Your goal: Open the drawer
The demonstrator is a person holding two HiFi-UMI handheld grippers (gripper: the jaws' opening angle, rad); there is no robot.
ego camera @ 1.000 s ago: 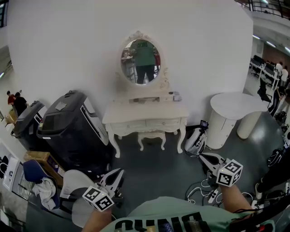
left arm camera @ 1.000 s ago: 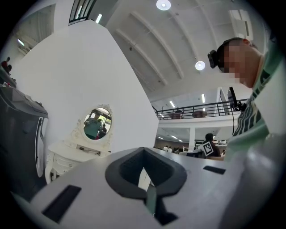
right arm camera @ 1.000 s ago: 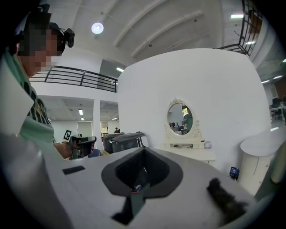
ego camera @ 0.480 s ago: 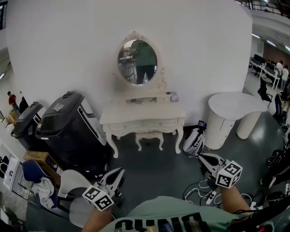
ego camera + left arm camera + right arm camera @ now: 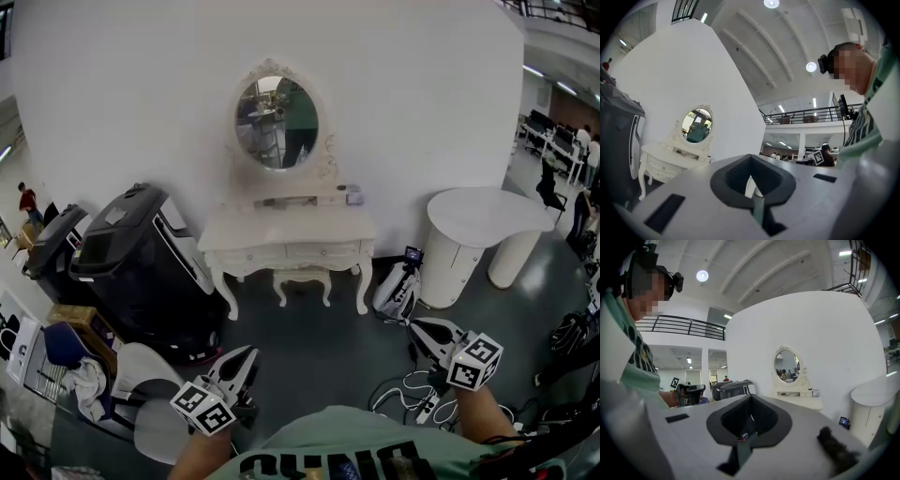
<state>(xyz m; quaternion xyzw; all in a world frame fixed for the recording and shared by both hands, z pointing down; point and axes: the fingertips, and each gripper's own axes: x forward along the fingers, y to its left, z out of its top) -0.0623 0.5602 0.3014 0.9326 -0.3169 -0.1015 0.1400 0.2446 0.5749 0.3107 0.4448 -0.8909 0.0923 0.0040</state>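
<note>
A white dressing table [image 5: 281, 230] with an oval mirror [image 5: 276, 110] stands against the white wall. Its drawers [image 5: 319, 250] run along the front and all look shut. My left gripper [image 5: 246, 354] is at the bottom left of the head view, shut and holding nothing. At the lower right, my right gripper [image 5: 413, 324] also has its jaws together and holds nothing. Both hang over the dark floor, well short of the table. The left gripper view shows the table [image 5: 658, 161] far off at the left. In the right gripper view the table [image 5: 801, 401] lies ahead to the right.
A small white stool [image 5: 300, 281] sits under the table. Big black cases [image 5: 141, 267] stand to its left, and a white round table [image 5: 487, 217] and a bag [image 5: 394, 291] to its right. Cables and a power strip [image 5: 412, 398] lie on the floor by my right gripper. A chair with clothes [image 5: 80, 370] is at lower left.
In the head view the dressing table and mirror have slid left and a little up. Both grippers keep their places in the frame and stay shut.
</note>
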